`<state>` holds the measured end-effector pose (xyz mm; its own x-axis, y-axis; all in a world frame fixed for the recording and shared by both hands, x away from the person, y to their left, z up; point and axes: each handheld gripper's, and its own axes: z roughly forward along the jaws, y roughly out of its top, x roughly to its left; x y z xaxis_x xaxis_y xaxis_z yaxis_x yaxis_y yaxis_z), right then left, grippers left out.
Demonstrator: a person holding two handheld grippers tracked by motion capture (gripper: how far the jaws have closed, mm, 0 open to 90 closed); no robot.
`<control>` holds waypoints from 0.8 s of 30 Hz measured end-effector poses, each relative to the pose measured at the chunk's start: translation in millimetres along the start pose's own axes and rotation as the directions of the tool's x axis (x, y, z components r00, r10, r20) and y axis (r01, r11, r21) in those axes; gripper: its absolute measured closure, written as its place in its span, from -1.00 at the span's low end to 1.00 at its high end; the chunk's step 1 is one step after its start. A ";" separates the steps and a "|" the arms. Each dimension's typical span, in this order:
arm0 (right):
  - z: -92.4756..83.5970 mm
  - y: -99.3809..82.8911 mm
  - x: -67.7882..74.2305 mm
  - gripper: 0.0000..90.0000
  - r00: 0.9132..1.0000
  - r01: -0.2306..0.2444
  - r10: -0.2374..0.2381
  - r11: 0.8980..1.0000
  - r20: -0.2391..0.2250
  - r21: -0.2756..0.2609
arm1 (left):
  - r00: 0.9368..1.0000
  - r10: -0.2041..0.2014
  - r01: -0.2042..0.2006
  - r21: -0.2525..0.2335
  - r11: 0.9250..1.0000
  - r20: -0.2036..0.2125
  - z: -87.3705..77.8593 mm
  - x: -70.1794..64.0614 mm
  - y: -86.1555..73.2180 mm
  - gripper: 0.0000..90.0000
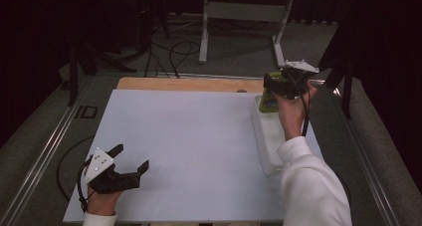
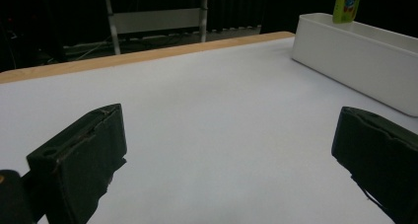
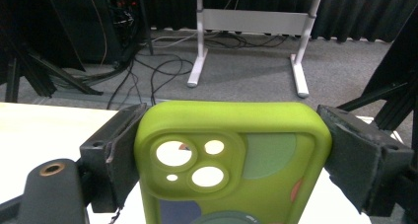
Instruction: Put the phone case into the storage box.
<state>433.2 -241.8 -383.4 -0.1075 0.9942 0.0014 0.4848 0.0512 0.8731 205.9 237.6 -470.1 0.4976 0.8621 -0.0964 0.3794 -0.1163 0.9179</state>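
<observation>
A lime-green phone case (image 3: 231, 160) with camera cutouts is pinched between the jaws of my right gripper (image 3: 231, 155), which is shut on its two long edges. In the high view the right gripper (image 1: 278, 84) holds the phone case (image 1: 268, 102) upright over the far end of a long white tray (image 1: 268, 146) at the table's right side. The left gripper view catches the case (image 2: 346, 4) sticking up above the tray (image 2: 355, 56). My left gripper (image 1: 130, 159) rests near the front left corner, jaws wide open with nothing between them, over the white table (image 1: 189, 136).
The white mat leaves a strip of wooden table edge (image 1: 189, 83) bare at the far side. Beyond the table stand a white metal frame (image 1: 244, 17) and loose cables (image 1: 171, 52) on grey carpet.
</observation>
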 end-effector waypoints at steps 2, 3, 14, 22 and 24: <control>2.9 -1.4 -0.3 -0.65 1.000 -0.006 0.006 1.000 0.000 0.003 | 1.000 -0.003 0.003 -0.003 1.000 -0.001 -0.3 0.4 0.1 -0.98; 4.1 -2.1 -0.1 -0.65 1.000 -0.007 0.007 1.000 0.001 0.004 | 1.000 -0.005 0.005 -0.004 1.000 -0.001 -0.5 0.7 0.0 -0.98; 17.1 -8.1 -3.2 -0.65 1.000 -0.014 0.013 1.000 0.017 0.018 | 1.000 -0.008 0.008 -0.009 1.000 -0.002 -1.7 1.1 0.1 -0.98; 29.3 -20.6 -3.9 -0.65 1.000 -0.021 0.020 0.999 0.022 0.043 | 1.000 -0.008 0.007 -0.012 1.000 -0.005 -3.7 1.8 0.4 -0.98; 31.5 -23.1 -4.8 -0.65 0.999 -0.023 0.022 0.999 0.024 0.046 | 1.000 -0.008 0.008 -0.012 1.000 -0.005 -4.0 2.3 0.3 -0.98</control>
<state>449.9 -244.8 -418.9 -0.0762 0.9970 0.0094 0.5268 0.0322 0.8494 204.0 241.5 -468.5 0.4902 0.8656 -0.1018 0.3737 -0.1032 0.9218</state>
